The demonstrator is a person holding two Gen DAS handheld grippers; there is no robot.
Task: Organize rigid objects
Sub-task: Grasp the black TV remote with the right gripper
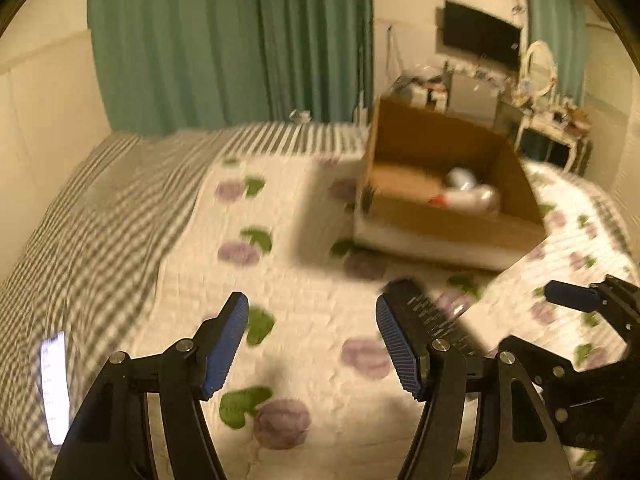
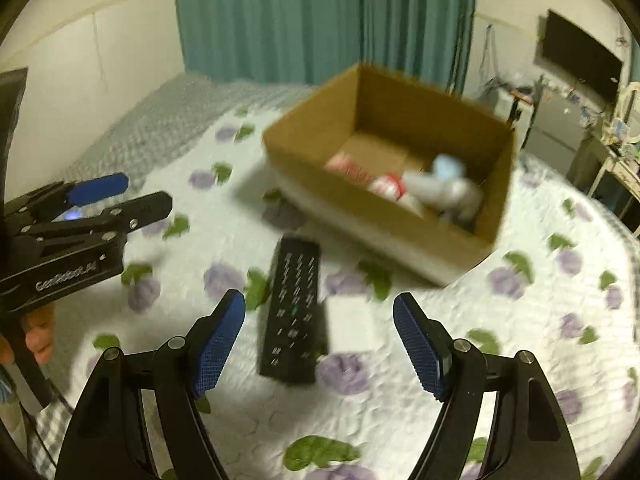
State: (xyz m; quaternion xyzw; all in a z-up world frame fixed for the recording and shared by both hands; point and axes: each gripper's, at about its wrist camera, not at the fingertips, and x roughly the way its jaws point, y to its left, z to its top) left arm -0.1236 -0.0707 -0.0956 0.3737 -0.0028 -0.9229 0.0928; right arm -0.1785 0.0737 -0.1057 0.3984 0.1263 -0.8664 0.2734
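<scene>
Two black grippers with blue ribbed pads hover over the white quilt with purple flowers (image 2: 500, 332): the left gripper (image 1: 312, 340) and right gripper (image 2: 320, 344) both gape, gripping nothing. The black rectangular remote control (image 2: 294, 312) lies flat beside a small white card (image 2: 352, 326), near the brown cardboard box (image 2: 384, 216) (blurred bottles inside).

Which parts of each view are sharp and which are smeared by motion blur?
Left wrist view: left gripper sharp; cardboard box and quilt smeared. Right wrist view: right gripper crisp; remote and box contents blurred.
</scene>
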